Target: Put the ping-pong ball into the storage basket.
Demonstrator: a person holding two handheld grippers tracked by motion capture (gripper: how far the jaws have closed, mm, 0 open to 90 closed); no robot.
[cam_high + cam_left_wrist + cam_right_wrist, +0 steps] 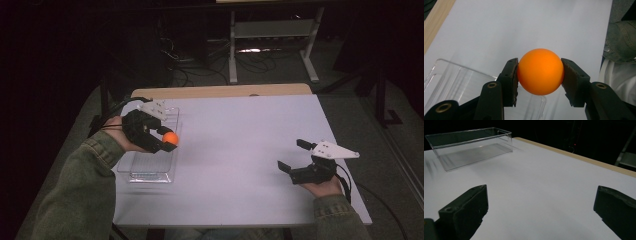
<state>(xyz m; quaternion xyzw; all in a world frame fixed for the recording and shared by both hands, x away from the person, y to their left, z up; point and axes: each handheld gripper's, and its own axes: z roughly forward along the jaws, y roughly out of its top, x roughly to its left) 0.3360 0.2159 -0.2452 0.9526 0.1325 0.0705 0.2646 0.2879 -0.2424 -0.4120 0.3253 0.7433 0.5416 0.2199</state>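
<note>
Gripping an orange ball (540, 71), left tongs (167, 139) above clear bin (150, 172); right tongs (292, 156) released.

Tray half-covered, jaws cropped at the frame edges

In the high view, the left gripper (162, 140) and its orange ball (170, 137) cover part of the clear plastic tray (150, 172) at centre left. In the left gripper view, the tray (454, 82) runs off the lower left edge. In the right gripper view, the right gripper (541, 212) has both jaws cut by the bottom edge, and the tray's (471, 150) left end is blurred.
</note>
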